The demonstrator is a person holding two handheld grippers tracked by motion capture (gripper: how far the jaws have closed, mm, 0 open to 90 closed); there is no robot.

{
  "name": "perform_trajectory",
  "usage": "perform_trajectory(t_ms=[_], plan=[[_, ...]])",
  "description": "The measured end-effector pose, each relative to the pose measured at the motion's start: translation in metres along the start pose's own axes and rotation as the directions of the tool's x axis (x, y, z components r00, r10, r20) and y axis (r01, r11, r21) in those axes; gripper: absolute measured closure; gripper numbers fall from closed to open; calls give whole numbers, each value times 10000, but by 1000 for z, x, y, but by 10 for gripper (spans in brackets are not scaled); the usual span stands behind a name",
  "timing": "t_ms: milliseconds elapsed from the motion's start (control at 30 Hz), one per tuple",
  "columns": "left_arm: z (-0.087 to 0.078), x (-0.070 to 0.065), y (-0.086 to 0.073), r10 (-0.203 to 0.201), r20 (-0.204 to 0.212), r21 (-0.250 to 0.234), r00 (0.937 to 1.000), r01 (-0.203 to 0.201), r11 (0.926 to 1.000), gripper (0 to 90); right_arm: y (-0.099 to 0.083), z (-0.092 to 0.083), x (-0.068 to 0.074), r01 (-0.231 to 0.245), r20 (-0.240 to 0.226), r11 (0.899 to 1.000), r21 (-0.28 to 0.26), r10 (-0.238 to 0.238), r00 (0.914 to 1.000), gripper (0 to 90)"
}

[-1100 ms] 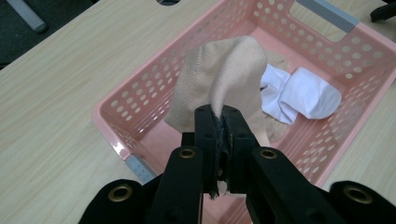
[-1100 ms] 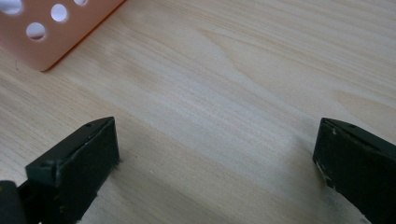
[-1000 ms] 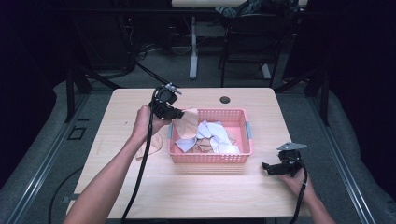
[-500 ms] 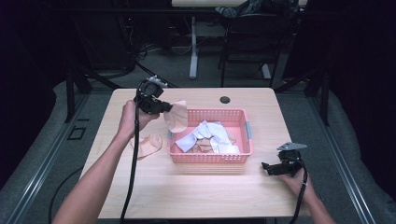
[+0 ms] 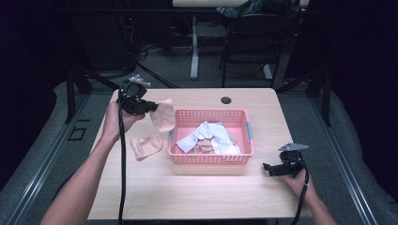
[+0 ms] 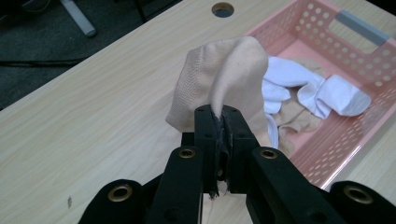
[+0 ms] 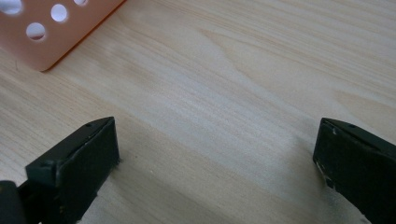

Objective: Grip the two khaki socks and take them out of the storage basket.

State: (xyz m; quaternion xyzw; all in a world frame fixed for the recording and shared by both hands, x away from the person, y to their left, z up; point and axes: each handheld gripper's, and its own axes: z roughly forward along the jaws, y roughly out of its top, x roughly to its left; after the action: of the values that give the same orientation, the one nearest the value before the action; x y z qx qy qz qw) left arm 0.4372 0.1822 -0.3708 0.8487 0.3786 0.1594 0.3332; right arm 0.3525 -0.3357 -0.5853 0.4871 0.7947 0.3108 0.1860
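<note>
your left gripper (image 5: pixel 151 107) pinched a beige sock (image 6: pixel 224 74), which hung from its pressed-together jaws above the table (image 5: pixel 197 192), just short of the pink basket (image 5: pixel 244 157). your right gripper (image 7: pixel 215 163) rested with jaws spread wide, the basket's corner just ahead of them.

Socks (image 5: pixel 211 137) in basket (image 5: pixel 248 132), another sock (image 5: pixel 146 146) left on table (image 5: pixel 187 192)

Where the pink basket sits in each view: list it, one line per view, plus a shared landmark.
High view: pink basket at table centre, socks inside.
Left gripper view: upper right, behind the beige sock clamped in the left gripper.
Right gripper view: one corner, top left.
Shared landmark: the basket's perforated wall.
</note>
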Motion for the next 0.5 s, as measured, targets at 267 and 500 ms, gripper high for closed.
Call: perform_trajectory(t_ms=[267, 500], plan=[[-3, 14, -26, -316, -459, 275, 9984, 329, 9991, 861, 0, 0, 0, -1, 5, 10000, -3, 1, 10000, 0], [10, 24, -51, -582, -729, 810, 9956, 640, 9947, 861, 0, 0, 0, -1, 5, 10000, -3, 1, 10000, 0]])
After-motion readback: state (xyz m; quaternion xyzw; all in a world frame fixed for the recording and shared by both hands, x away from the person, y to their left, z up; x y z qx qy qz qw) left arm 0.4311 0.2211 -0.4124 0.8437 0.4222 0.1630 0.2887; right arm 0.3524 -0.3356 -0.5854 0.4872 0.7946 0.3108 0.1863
